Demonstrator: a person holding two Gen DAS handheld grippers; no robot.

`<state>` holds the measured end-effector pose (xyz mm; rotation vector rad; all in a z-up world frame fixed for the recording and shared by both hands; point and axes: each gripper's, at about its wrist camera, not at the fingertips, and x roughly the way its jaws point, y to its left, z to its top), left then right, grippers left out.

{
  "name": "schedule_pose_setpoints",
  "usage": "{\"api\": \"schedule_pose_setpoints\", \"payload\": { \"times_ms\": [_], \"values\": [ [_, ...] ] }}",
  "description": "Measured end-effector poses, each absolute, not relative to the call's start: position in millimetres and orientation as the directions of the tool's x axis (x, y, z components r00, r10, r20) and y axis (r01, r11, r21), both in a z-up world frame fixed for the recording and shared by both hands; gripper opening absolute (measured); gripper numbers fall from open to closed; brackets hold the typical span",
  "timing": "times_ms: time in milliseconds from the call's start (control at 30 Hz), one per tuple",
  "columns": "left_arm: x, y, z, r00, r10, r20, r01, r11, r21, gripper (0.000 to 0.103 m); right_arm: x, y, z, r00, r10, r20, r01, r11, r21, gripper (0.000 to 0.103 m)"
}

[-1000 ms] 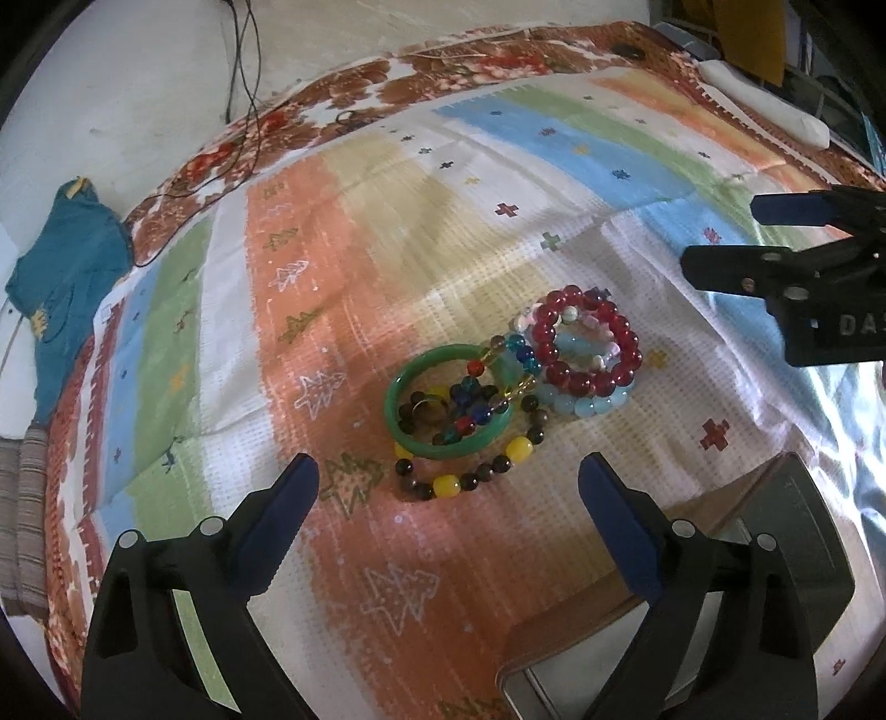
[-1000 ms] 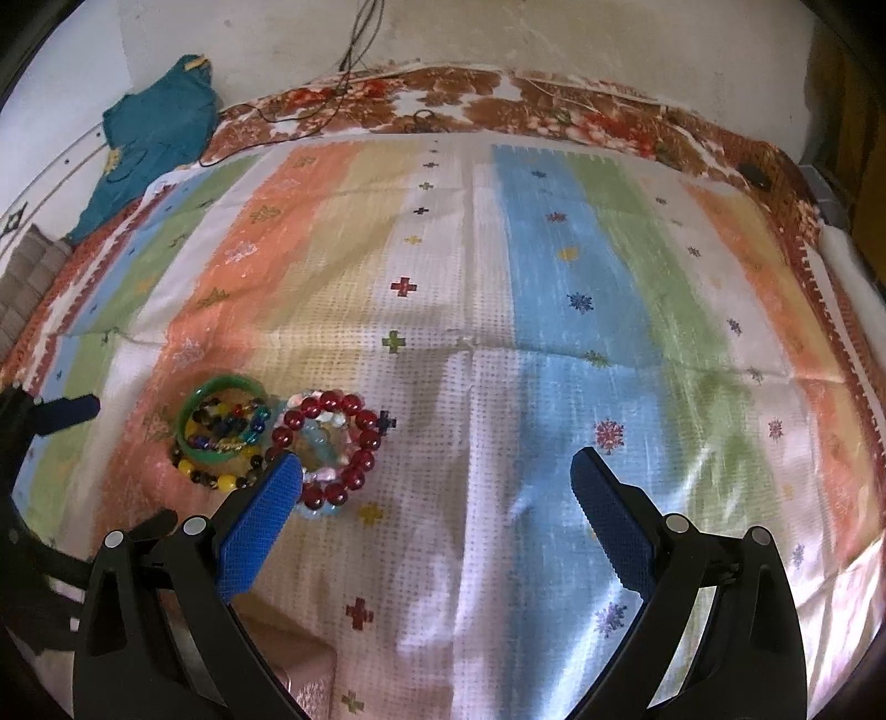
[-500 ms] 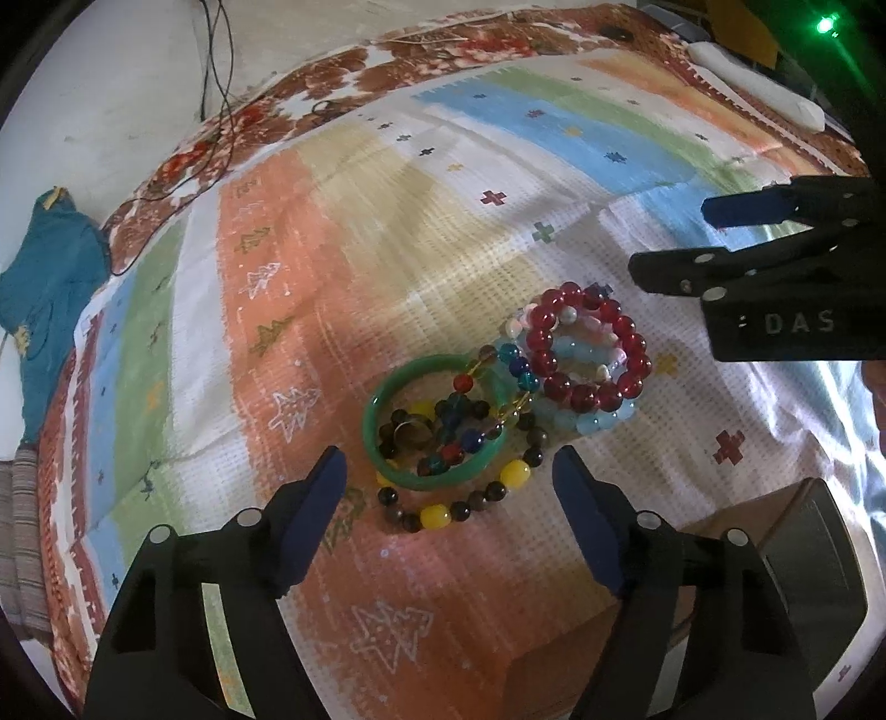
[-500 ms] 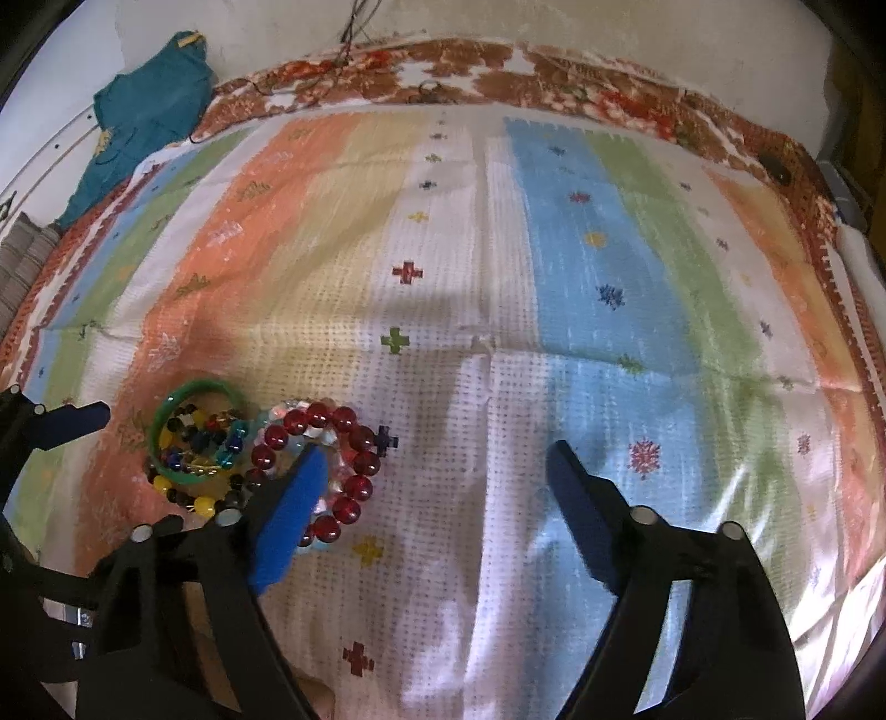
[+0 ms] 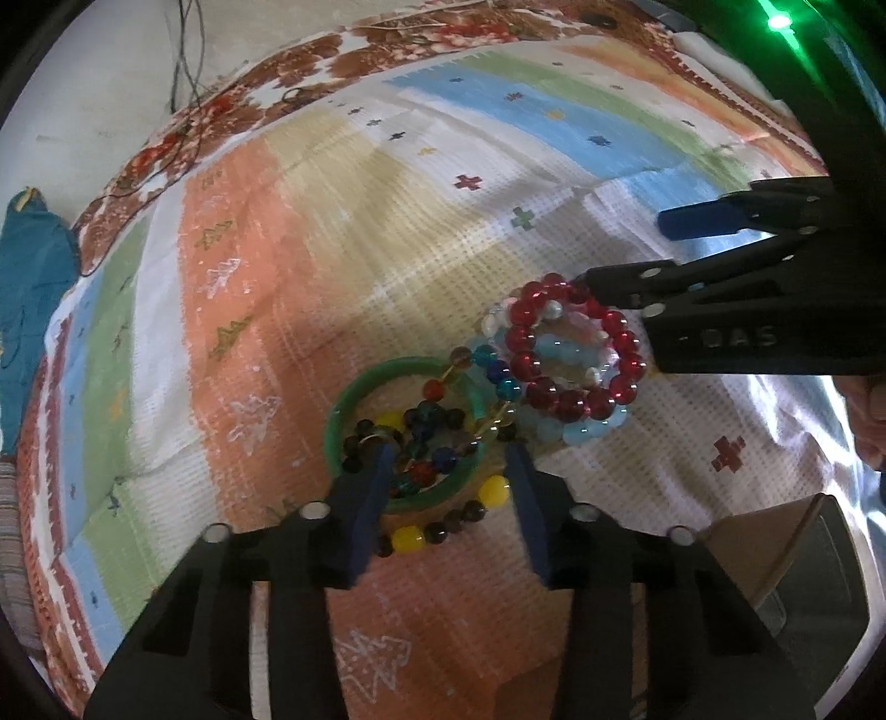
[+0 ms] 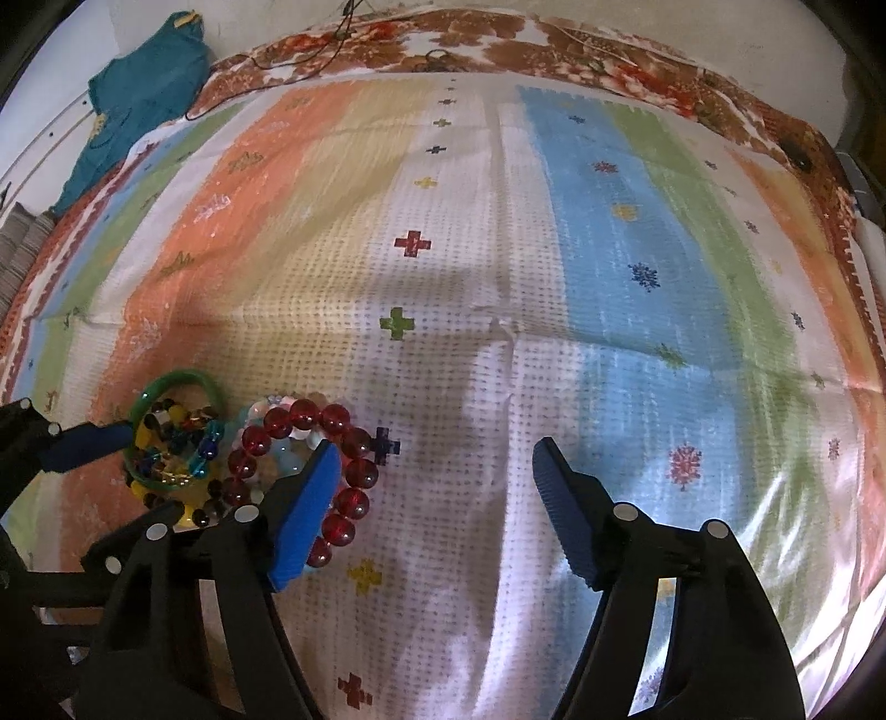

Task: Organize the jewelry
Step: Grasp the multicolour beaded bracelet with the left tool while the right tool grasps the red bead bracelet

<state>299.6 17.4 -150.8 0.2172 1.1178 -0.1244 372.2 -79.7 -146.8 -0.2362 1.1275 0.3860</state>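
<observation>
Glossy glass-like red beads (image 5: pixel 576 354) and smooth green bangle (image 5: pixel 354 399) on coarse woven cloth (image 6: pixel 443 277).

Striped bedspread (image 6: pixel 609 232) — bands of orange, tan, white, blue and green with small printed crosses and tree shapes; fills most of both views. Floral border cloth (image 6: pixel 498 33), brown and red on white, along the top edge. Teal garment (image 6: pixel 144 94), crumpled, upper left. Thin black cable (image 5: pixel 185 61) trailing down the pale wall, upper left of the left view. Brown box with a dark lid (image 5: pixel 775 554) — lower right of the left view, partly cut off.
</observation>
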Motion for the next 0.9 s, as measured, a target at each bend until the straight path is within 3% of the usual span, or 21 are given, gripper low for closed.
{"api": "schedule_pose_setpoints", "payload": {
  "times_ms": [133,267,433,633,700,767,833,900],
  "values": [
    [301,13,-151,0.439,-0.010,-0.899,0.222,0.970,0.097,0.036,375,-77,-149,0.372,0.170,-0.912,-0.419,0.908,-0.002,0.066],
    [305,13,-154,0.428,-0.012,-0.904,0.219,0.972,0.091,0.021,376,-74,-152,0.367,0.174,-0.914,-0.421,0.907,0.003,0.066],
    [308,15,-157,0.414,-0.026,-0.910,0.216,0.974,0.071,0.019,376,-70,-156,0.368,0.166,-0.915,-0.434,0.901,-0.012,0.065],
    [308,17,-156,0.413,-0.036,-0.910,0.211,0.976,0.057,0.018,375,-69,-161,0.372,0.142,-0.917,-0.451,0.891,-0.046,0.053],
    [308,17,-154,0.413,-0.041,-0.910,0.212,0.976,0.053,0.016,377,-72,-160,0.374,0.145,-0.916,-0.443,0.896,-0.039,0.041],
    [308,18,-153,0.416,-0.038,-0.909,0.210,0.976,0.055,0.015,380,-76,-156,0.372,0.151,-0.916,-0.430,0.902,-0.027,0.022],
    [308,20,-150,0.420,-0.037,-0.907,0.203,0.978,0.054,0.015,381,-79,-154,0.359,0.170,-0.918,-0.427,0.904,0.000,0.014],
    [306,22,-148,0.423,-0.033,-0.905,0.193,0.980,0.055,0.015,379,-79,-153,0.362,0.171,-0.916,-0.430,0.903,-0.002,0.014]
  ]
}}
